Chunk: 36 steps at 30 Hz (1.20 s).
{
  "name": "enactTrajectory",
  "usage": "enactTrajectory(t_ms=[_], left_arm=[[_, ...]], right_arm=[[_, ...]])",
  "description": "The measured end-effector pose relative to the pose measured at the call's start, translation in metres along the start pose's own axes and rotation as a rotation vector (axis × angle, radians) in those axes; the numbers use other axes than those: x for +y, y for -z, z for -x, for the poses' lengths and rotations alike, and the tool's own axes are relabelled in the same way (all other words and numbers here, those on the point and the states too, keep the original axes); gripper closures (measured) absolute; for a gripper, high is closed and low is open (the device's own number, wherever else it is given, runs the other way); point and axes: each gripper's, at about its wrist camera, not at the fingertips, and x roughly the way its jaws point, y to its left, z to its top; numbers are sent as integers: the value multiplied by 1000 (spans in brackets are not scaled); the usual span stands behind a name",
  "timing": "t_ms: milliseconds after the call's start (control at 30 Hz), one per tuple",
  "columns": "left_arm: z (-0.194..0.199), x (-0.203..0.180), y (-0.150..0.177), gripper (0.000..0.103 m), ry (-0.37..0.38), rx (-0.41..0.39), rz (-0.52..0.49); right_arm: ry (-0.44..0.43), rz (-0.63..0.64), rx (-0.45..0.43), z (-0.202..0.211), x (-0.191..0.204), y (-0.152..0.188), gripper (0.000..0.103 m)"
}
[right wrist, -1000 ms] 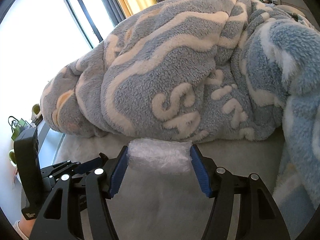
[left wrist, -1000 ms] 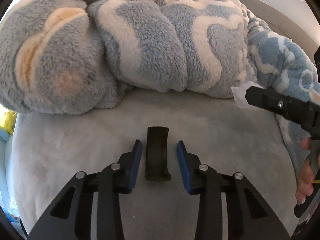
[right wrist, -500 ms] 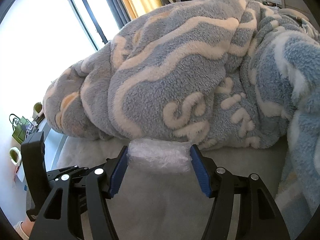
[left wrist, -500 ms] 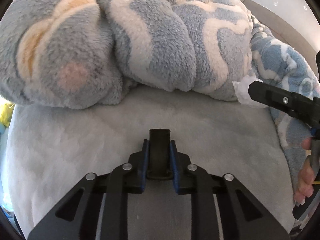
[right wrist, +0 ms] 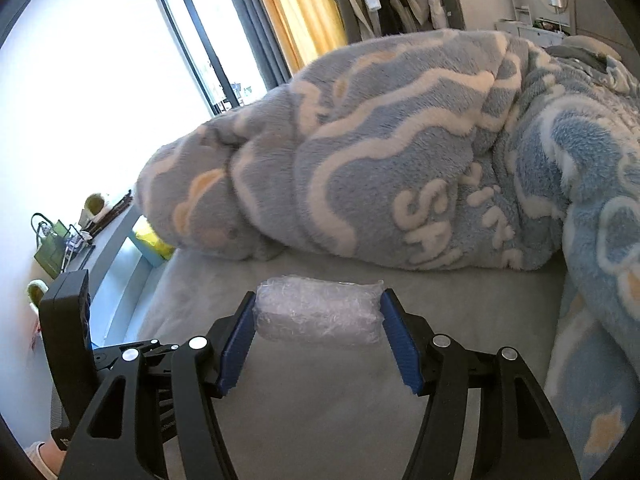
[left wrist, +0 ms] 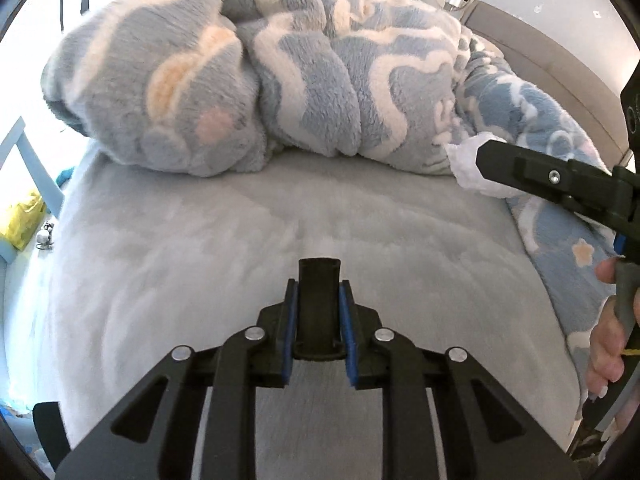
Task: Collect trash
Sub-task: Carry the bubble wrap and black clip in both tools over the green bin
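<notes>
My left gripper (left wrist: pixel 319 300) is shut on a small curved black plastic piece (left wrist: pixel 319 308), held upright between the blue pads above the grey bed sheet (left wrist: pixel 200 264). My right gripper (right wrist: pixel 318 312) is shut on a crumpled wad of clear plastic wrap (right wrist: pixel 318 314), its pads pressing both ends. In the left wrist view the right gripper's finger (left wrist: pixel 536 174) reaches in from the right with the white wrap (left wrist: pixel 466 162) at its tip. The left gripper's body (right wrist: pixel 72 332) shows at the lower left of the right wrist view.
A thick blue-and-cream fleece blanket (left wrist: pixel 280 92) is bunched across the far side of the bed and runs down its right side (right wrist: pixel 600 240). A person's hand (left wrist: pixel 608 344) holds the right gripper's handle. Left of the bed are a yellow bag (left wrist: pixel 20 220) and a window (right wrist: pixel 100 80).
The left jaws closed on the black piece, which lay on the sheet a second ago, and lifted it. Both grippers drew back from the blanket. The right grip on the wrap is unchanged.
</notes>
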Motion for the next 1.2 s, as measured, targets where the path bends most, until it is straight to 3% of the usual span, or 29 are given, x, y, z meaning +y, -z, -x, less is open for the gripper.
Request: enactTrajectory(t_ms=[400,1200], left_arm=[[58,22,20,82,-42,-33,33],[141,149,64,81,-175,-38,178]], right_arm=[[-28,35,-28,23,54,19,40],[-129,197,5,-13,183,26,40]])
